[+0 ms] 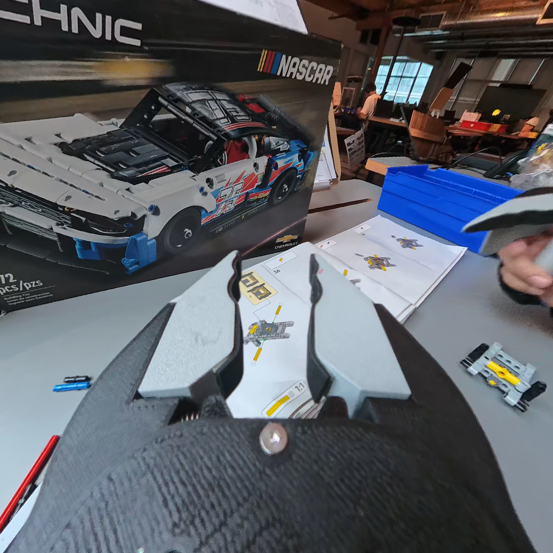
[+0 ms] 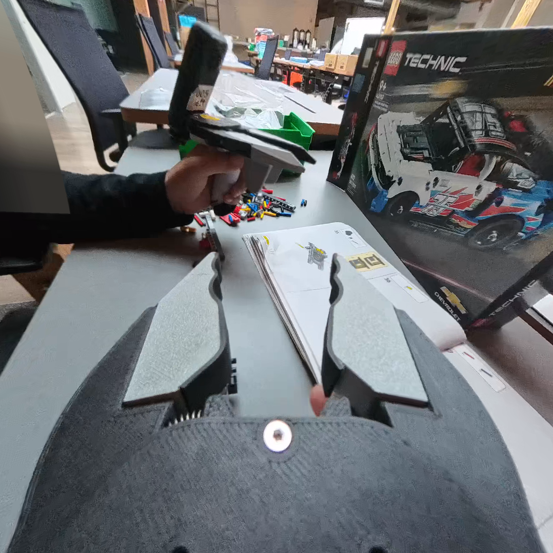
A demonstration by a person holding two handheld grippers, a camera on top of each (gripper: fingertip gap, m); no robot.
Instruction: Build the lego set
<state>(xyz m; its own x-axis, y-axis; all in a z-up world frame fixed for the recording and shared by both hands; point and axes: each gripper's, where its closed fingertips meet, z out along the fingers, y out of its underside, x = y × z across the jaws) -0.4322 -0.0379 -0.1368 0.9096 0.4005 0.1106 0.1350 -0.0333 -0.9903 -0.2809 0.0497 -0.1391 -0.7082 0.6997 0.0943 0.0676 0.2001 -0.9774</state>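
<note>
Two hand-held claws hover over a grey surface (image 1: 89,338) where a car-model building set is under way. The left claw (image 1: 274,269), seen from its own camera, has its grey fingers spread with nothing between them, poised above the open instruction booklet (image 1: 389,269). The right claw (image 2: 275,263) is likewise spread wide and empty, its tips above the booklet's near edge and the bare surface beside it. In the right wrist view the left claw appears farther off, raised above the surface and gripped by a person's hand (image 2: 194,182) in a dark sleeve. The partly built assembly (image 1: 502,375), a grey frame with a yellow piece at its middle and black parts at its ends, lies on the surface to the right of the booklet, apart from both claws. A loose blue pin and a black pin (image 1: 73,383) lie side by side to the left. A heap of mixed coloured pieces (image 2: 257,208) is spread on the surface below the raised hand, near a green bin (image 2: 294,128). The set's large box (image 1: 167,149), bearing a picture of a race car, stands upright behind the booklet, and a blue bin (image 1: 434,197) sits just beyond the booklet's far pages.
</note>
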